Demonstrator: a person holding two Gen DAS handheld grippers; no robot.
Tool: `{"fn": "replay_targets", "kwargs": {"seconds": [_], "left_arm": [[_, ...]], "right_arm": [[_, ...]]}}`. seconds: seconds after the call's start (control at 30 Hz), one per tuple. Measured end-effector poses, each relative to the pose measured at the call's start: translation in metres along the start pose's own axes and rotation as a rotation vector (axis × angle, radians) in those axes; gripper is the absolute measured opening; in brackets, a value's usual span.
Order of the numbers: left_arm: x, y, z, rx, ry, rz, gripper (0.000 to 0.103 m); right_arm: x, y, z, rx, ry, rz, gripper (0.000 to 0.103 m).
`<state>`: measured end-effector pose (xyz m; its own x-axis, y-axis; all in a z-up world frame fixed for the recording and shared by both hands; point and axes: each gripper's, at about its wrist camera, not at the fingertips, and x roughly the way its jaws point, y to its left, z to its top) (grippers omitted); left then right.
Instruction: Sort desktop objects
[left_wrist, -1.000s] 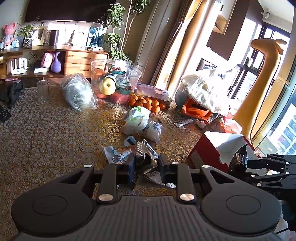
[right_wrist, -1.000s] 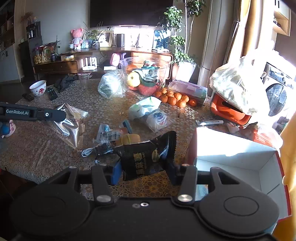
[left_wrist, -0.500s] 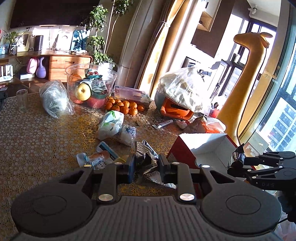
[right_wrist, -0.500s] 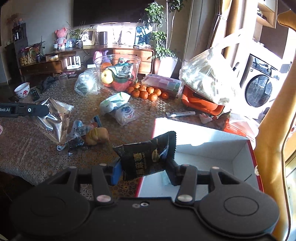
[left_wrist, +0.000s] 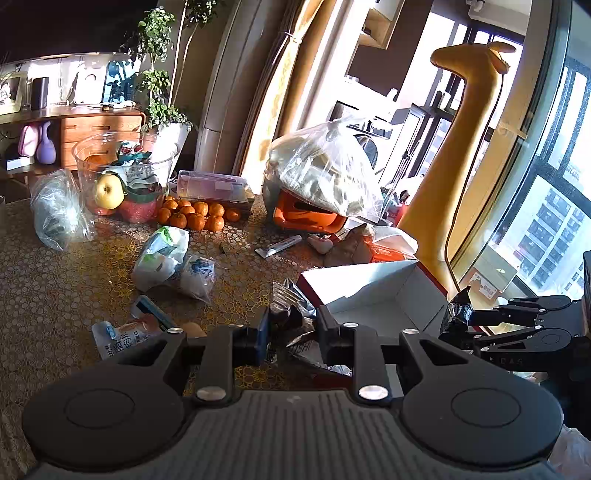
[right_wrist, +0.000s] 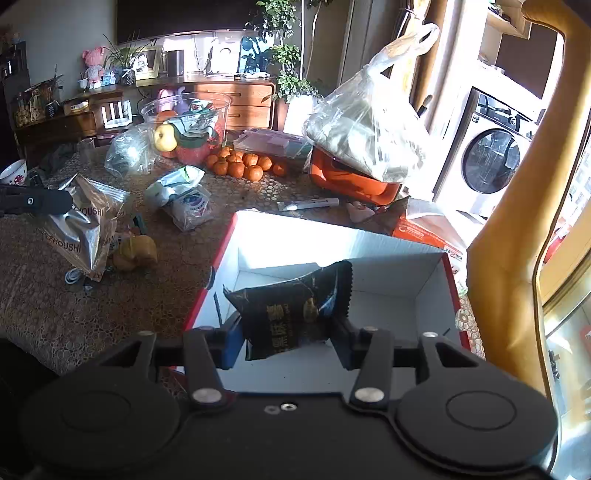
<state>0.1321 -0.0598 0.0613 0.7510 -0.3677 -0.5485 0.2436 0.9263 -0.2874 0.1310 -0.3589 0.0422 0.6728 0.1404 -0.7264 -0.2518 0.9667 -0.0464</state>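
Observation:
My right gripper (right_wrist: 288, 339) is shut on a black snack packet (right_wrist: 291, 314) and holds it above the white inside of an open red box (right_wrist: 388, 295). My left gripper (left_wrist: 293, 334) is shut on a crumpled silver foil bag (left_wrist: 291, 310), just left of that box (left_wrist: 369, 291) and above the table. In the right wrist view the left gripper (right_wrist: 55, 201) and its silver bag (right_wrist: 88, 229) show at the far left. The left wrist view shows the right gripper (left_wrist: 458, 325) with the black packet (left_wrist: 459, 308) at the box's right edge.
Loose items lie on the patterned table: white pouches (right_wrist: 184, 195), a bread roll (right_wrist: 135, 251), a tube (right_wrist: 308, 204), tangerines (right_wrist: 240, 164) and a clear fruit bowl (right_wrist: 184, 122). An orange container under a plastic bag (right_wrist: 351, 177) stands behind the box. A tall yellow giraffe figure (right_wrist: 517, 221) rises on the right.
Both grippers moved right with their loads. The black packet went from above the table to above the open box. The silver bag came closer to the box's left side.

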Motion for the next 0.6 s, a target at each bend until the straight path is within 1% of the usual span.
{"fn": "replay_targets", "kwargs": {"seconds": [0.33, 0.6], "left_arm": [[0.034, -0.037, 0.012, 0.039, 0.027, -0.064, 0.025], [0.063, -0.061, 0.019, 0.062, 0.051, -0.11, 0.025]], "right_arm": [[0.013, -0.046, -0.006, 0.03, 0.037, -0.045, 0.049], [0.023, -0.072, -0.011, 0.044, 0.066, -0.067, 0.049]]}}
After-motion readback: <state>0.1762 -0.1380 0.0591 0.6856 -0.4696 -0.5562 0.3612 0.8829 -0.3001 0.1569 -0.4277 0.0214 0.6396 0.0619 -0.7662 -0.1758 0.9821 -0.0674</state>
